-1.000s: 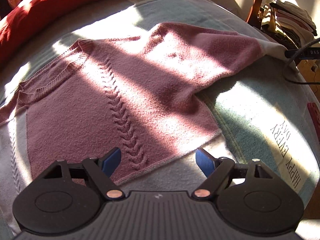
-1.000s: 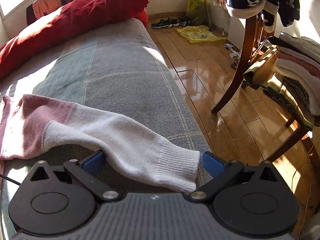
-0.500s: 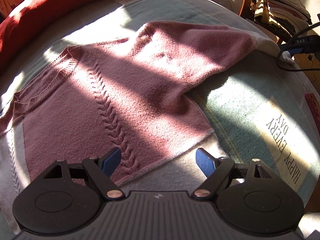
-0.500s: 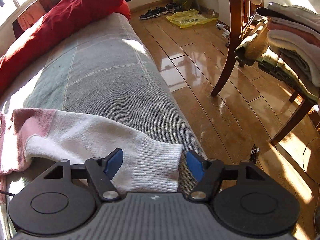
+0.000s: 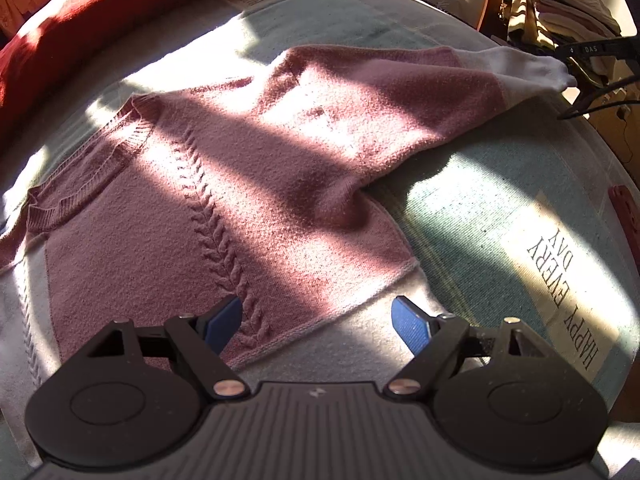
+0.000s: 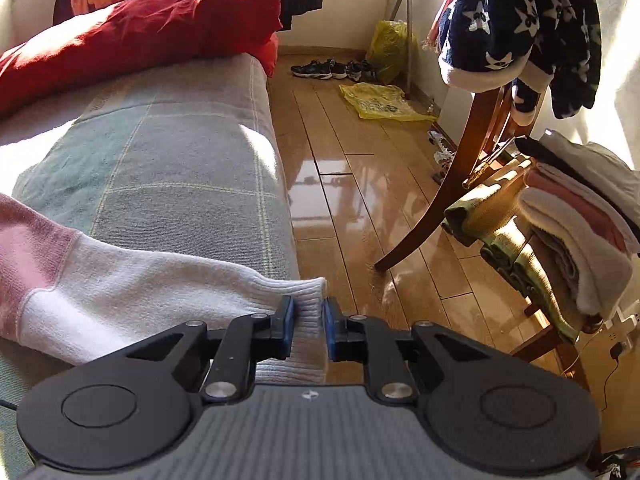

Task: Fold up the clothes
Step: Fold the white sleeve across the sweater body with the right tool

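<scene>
right hand-held gripper (image 6: 308, 314) closing on sleeve cuff (image 6: 306, 300)

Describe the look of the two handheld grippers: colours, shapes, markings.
Both match. The left gripper and right gripper each have a grey ribbed body with a small pale logo, two round black discs at the sides, black linkage arms with silver rivets, and blue pads on the fingers. A black cable trails from the right gripper in the left wrist view. No sleeves visible.

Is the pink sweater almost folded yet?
Not yet. On the chair a stack of folded clothes looks done. The pink sweater lies spread flat on the bed. The right claw is closing on its white cuff; the left claw hangs open. All folds remain.
</scene>
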A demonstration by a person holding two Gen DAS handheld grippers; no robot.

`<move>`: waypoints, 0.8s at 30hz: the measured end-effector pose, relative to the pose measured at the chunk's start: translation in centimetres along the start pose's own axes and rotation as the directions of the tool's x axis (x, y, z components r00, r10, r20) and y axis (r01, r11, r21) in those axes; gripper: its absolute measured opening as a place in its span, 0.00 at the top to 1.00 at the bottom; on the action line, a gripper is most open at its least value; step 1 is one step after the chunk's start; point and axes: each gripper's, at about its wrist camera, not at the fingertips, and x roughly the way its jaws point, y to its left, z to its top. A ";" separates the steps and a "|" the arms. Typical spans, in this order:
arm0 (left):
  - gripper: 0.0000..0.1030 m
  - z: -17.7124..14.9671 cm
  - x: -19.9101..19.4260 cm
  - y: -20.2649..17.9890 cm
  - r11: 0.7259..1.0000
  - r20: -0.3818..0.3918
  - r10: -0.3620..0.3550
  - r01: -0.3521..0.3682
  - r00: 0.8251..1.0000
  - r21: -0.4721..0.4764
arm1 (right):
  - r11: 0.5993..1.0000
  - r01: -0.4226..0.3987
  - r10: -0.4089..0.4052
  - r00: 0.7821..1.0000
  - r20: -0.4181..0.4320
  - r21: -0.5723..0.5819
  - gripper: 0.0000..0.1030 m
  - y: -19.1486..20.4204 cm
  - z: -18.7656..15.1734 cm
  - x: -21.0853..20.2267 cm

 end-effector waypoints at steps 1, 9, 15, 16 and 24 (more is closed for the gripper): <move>0.20 0.1 -0.1 0.1 1.000 0.003 0.000 0.000 1.000 -0.006 | 1.000 0.015 -0.015 1.000 -0.004 -0.008 0.76 0.1 0.3 -0.1; 0.20 3.3 0.5 2.1 0.996 0.088 0.018 -0.010 0.996 -0.090 | 0.913 -0.403 0.402 0.915 0.027 0.061 0.59 7.7 1.7 -1.5; 0.20 5.7 0.5 2.9 0.995 0.158 0.030 -0.015 0.987 -0.094 | 0.830 -0.557 0.557 0.830 0.013 0.002 0.59 14.2 1.0 -1.8; 0.20 6.0 0.6 3.0 0.995 0.164 0.031 -0.015 0.986 -0.097 | 0.829 -0.559 0.559 0.829 0.001 0.000 0.59 14.7 0.9 -1.6; 0.20 6.2 1.0 2.8 0.994 0.169 0.011 0.008 0.986 -0.113 | 0.818 -0.570 0.575 0.815 -0.066 0.081 0.50 12.0 0.0 -1.3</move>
